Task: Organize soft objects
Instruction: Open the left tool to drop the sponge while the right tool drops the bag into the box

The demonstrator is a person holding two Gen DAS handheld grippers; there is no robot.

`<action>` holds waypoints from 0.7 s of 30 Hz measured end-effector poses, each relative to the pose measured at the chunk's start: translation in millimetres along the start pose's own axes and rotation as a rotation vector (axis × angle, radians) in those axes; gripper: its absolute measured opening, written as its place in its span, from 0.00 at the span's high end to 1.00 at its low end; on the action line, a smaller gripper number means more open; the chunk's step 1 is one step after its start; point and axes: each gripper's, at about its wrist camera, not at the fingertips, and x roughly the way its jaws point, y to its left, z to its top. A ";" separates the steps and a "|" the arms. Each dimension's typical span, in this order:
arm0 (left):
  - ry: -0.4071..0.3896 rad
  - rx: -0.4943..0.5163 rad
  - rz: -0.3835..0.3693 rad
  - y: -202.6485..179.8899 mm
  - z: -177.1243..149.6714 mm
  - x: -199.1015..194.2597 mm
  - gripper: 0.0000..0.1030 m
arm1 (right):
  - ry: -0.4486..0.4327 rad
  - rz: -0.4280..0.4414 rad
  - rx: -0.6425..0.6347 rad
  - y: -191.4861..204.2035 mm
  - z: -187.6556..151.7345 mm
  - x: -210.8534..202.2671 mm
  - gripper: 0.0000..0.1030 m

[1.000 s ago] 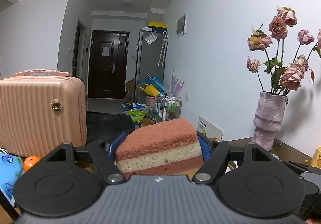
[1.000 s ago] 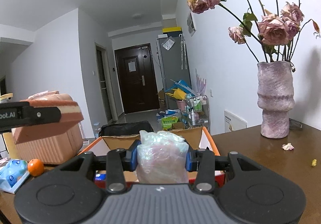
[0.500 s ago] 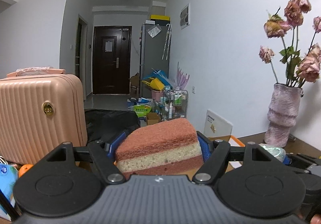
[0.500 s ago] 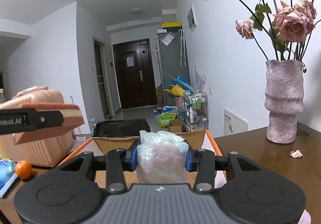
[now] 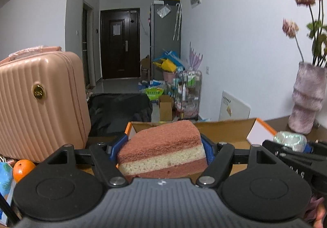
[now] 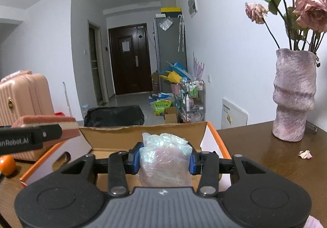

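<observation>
My left gripper (image 5: 162,150) is shut on a layered sponge (image 5: 161,152), pink with a cream band, held between the blue pads. In the right wrist view the same sponge (image 6: 67,126) pokes in from the left, over the box's left side. My right gripper (image 6: 163,158) is shut on a crumpled iridescent plastic bag (image 6: 164,158). Both sit just before an open cardboard box with orange edges (image 6: 212,132), also seen ahead in the left wrist view as the box (image 5: 224,126). The bag in the right gripper (image 5: 290,142) shows at the right of the left wrist view.
A pink ribbed suitcase (image 5: 38,103) stands at the left, with an orange (image 5: 22,167) at its foot. A purple vase of dried roses (image 6: 294,95) stands on the brown table (image 6: 265,152) at right, a fallen petal (image 6: 305,154) beside it. Behind lie a hallway and clutter.
Both grippers have moved forward and slightly down toward the open box, which now looms larger ahead. The vase has slid to the right in both views. Both grips are unchanged.
</observation>
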 end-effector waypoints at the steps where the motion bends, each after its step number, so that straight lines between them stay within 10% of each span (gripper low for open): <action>1: 0.006 0.004 0.000 -0.9 -1.9 2.6 0.28 | 0.009 -0.004 -0.002 -0.6 -0.5 2.9 0.59; 11: 0.009 -0.019 0.031 3.2 -6.1 5.7 0.00 | 0.014 -0.064 0.029 -10.4 -8.5 3.3 0.04; 21: 0.033 -0.028 0.050 4.6 -7.5 10.3 0.00 | 0.016 -0.059 0.075 -17.9 -10.6 2.7 0.00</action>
